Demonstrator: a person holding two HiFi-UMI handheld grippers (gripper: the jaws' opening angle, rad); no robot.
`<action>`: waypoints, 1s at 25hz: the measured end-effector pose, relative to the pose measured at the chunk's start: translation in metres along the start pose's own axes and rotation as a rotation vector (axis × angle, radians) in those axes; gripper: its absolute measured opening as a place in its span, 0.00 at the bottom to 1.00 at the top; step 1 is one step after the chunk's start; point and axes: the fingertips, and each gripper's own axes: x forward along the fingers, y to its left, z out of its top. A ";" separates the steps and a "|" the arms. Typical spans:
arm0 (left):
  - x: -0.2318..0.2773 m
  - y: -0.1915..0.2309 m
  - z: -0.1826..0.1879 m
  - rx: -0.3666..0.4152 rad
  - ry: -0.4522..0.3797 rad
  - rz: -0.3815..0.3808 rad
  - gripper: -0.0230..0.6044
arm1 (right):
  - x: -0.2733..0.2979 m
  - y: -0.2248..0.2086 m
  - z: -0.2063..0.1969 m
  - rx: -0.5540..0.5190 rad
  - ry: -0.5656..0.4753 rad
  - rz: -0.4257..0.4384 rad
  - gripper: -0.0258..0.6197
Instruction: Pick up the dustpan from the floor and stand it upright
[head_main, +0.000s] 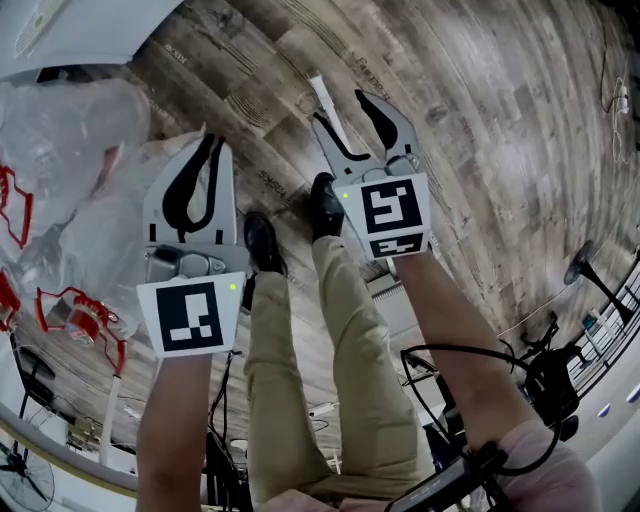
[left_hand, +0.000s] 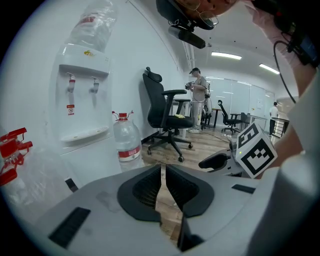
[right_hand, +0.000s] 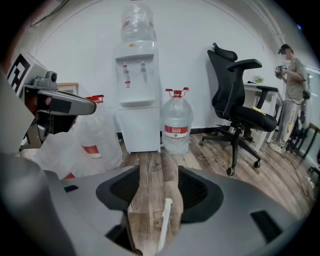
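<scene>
Head view: my left tool (head_main: 216, 141) hangs over the floor (head_main: 480, 120). My right tool (head_main: 338, 106) is farther right, at the dustpan's white handle (head_main: 324, 98).

Left gripper view: its jaws are pressed nearly together, nothing between.

Right gripper view: its jaws are spread, and the handle (right_hand: 165, 225) lies on the floor between them.

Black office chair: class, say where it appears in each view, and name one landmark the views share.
Head view: not in it.
Left gripper view: black office chair just above centre.
Right gripper view: the chair at upper right.
Shared landmark: white water dispenser, left of the chair in both gripper views.
</scene>
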 end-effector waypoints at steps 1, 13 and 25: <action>0.002 0.000 -0.002 0.002 0.001 -0.003 0.09 | 0.003 0.000 -0.003 -0.001 0.003 0.001 0.41; 0.033 0.016 -0.024 0.011 0.010 0.001 0.11 | 0.042 -0.006 -0.033 -0.011 0.038 0.010 0.42; 0.049 0.013 -0.042 0.015 0.002 0.012 0.11 | 0.066 -0.016 -0.068 -0.013 0.079 0.013 0.42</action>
